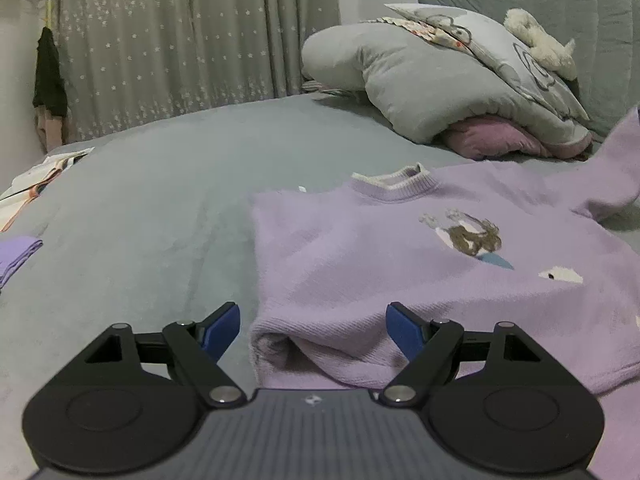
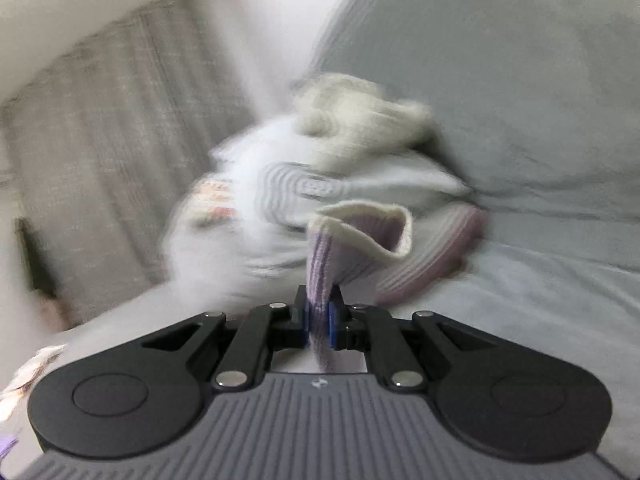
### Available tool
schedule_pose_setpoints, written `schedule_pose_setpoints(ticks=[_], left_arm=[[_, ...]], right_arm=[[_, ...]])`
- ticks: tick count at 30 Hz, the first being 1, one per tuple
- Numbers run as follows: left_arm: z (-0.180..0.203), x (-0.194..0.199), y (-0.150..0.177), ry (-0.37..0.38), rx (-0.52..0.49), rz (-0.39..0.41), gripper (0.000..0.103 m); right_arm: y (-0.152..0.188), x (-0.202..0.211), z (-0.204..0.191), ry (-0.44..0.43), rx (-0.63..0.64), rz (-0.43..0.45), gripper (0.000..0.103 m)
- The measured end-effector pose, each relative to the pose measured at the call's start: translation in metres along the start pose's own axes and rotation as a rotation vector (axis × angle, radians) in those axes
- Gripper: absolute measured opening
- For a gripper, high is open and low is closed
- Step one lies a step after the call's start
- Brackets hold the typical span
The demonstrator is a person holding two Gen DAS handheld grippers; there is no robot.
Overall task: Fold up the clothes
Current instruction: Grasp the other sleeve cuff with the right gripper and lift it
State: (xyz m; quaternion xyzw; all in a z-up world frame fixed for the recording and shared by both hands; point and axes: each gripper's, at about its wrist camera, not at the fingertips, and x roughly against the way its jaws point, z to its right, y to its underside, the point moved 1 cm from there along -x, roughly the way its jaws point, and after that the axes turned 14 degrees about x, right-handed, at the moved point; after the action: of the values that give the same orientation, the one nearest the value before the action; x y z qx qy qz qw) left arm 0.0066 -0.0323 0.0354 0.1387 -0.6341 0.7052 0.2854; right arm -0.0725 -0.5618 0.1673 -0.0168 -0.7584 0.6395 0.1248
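A lilac knitted sweater (image 1: 400, 264) with a small animal picture on its chest lies on the grey bed (image 1: 160, 208), its left side folded in. My left gripper (image 1: 314, 330) is open and empty, just above the sweater's folded bottom-left corner. One sleeve (image 1: 616, 168) is lifted at the right edge of the left wrist view. My right gripper (image 2: 319, 320) is shut on the sleeve's lilac cuff with a cream rim (image 2: 360, 236), holding it up. The right wrist view is motion-blurred.
A pile of grey and pink bedding (image 1: 440, 80) with a cream plush toy (image 1: 540, 44) lies at the head of the bed. A folded lilac garment (image 1: 16, 256) and a patterned cloth (image 1: 36, 180) lie at the left. Star-patterned curtains (image 1: 180, 40) hang behind.
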Motion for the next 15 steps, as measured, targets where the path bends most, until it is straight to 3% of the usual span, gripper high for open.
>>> schedule_pose_setpoints(ticks=[4, 5, 7, 8, 12, 15], left_arm=[[-0.007, 0.008, -0.006, 0.009, 0.039, 0.013, 0.080], [-0.010, 0.010, -0.008, 0.012, 0.054, 0.015, 0.080], [-0.023, 0.011, -0.010, 0.023, 0.130, 0.001, 0.080], [-0.032, 0.010, -0.011, 0.029, 0.189, -0.014, 0.080], [-0.070, 0.007, -0.013, 0.056, 0.426, -0.073, 0.080], [-0.097, 0.004, -0.012, 0.092, 0.580, -0.111, 0.080]], right_arm=[[-0.023, 0.016, -0.090, -0.205, 0.095, 0.066, 0.010], [-0.025, 0.023, -0.128, -0.289, 0.149, 0.076, 0.010], [-0.018, 0.031, -0.182, -0.405, 0.231, 0.063, 0.010], [-0.006, 0.036, -0.219, -0.488, 0.286, 0.032, 0.010], [0.058, 0.035, -0.303, -0.673, 0.434, -0.137, 0.014], [0.124, 0.029, -0.353, -0.818, 0.555, -0.385, 0.024]])
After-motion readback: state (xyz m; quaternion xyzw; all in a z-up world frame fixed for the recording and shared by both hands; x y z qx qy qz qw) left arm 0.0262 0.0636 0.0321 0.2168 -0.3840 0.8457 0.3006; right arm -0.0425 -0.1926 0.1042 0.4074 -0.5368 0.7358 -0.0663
